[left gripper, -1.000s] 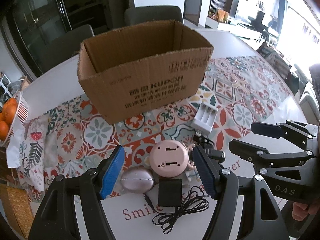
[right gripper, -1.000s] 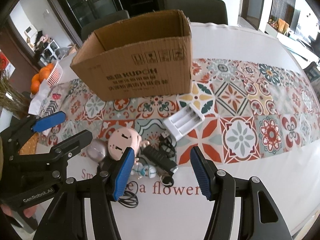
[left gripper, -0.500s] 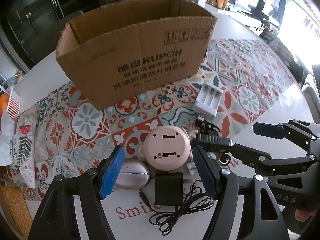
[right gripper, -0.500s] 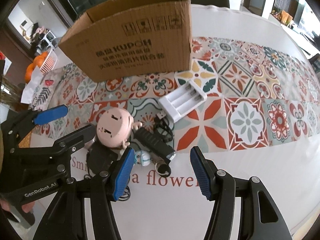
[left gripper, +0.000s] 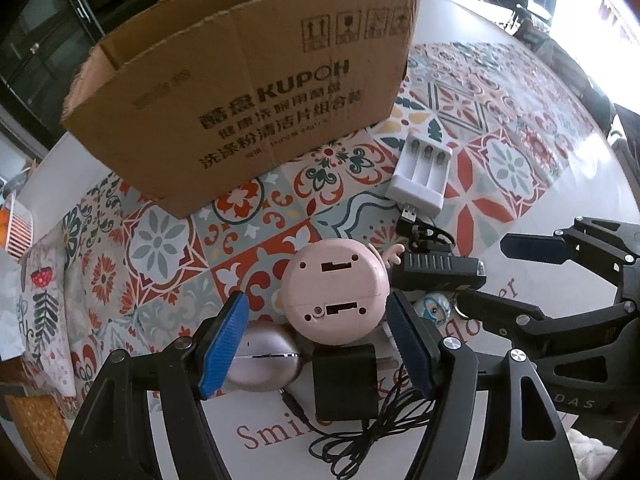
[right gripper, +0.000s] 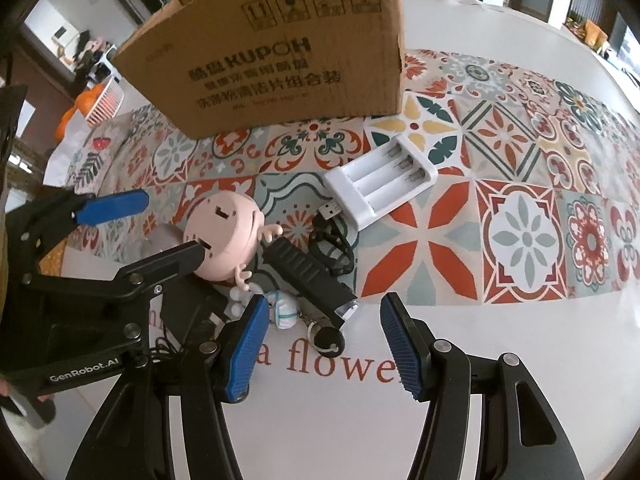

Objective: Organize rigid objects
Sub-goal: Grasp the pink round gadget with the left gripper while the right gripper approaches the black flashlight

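Both sets of jaws are apart, holding nothing. Left gripper [left gripper: 318, 338] straddles the pink round toy [left gripper: 337, 286] near the bench's front edge; right gripper [right gripper: 322, 338] faces the black flashlight [right gripper: 308, 280], lying diagonally.

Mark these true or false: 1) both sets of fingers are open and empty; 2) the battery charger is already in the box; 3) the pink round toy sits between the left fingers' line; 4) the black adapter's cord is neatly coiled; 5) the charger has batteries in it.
1) True: neither the left gripper nor the right gripper holds anything.
2) False: the white battery charger lies on the patterned mat, outside the cardboard box.
3) True: the pink toy shows between the left fingers.
4) False: the black adapter trails a loose, tangled cord.
5) False: its three slots are empty.
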`<state>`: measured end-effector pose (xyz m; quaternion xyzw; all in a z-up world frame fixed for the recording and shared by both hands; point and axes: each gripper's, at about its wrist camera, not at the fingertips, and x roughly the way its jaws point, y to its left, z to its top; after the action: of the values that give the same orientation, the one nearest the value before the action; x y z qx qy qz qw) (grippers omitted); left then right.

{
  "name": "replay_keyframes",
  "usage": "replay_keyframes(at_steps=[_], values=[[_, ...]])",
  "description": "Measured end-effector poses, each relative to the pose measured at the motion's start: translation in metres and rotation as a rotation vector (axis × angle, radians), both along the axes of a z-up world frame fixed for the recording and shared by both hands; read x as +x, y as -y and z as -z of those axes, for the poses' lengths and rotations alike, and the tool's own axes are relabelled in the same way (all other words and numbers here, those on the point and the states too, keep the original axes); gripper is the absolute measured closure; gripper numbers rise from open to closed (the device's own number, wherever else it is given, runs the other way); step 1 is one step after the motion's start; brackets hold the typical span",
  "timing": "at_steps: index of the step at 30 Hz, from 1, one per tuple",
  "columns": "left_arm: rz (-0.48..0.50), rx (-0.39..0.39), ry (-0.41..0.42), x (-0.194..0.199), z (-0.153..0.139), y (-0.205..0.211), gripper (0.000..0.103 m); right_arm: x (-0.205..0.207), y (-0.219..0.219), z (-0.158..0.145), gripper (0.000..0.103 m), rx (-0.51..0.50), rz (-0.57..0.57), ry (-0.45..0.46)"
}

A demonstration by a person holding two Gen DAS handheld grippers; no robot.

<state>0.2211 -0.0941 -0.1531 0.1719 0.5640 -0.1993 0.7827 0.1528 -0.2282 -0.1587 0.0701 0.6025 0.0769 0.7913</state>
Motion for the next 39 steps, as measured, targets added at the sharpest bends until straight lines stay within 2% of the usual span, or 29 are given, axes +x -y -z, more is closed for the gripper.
replay_keyframes(at_steps=[20, 36, 39], values=[[0.021, 0.013, -0.087, 0.011, 0.031, 0.015, 0.034, 0.006, 0.007, 0.022, 0.044, 0.030, -0.012, -0.006], [0.044, 0.084, -0.068, 0.028, 0.036, 0.023, 0.031, 0.020, -0.002, 0.037, 0.044, 0.050, -0.038, -0.005], [0.055, 0.106, -0.078, 0.037, 0.041, 0.024, 0.025, 0.023, -0.003, 0.040, 0.044, 0.046, -0.036, -0.014]])
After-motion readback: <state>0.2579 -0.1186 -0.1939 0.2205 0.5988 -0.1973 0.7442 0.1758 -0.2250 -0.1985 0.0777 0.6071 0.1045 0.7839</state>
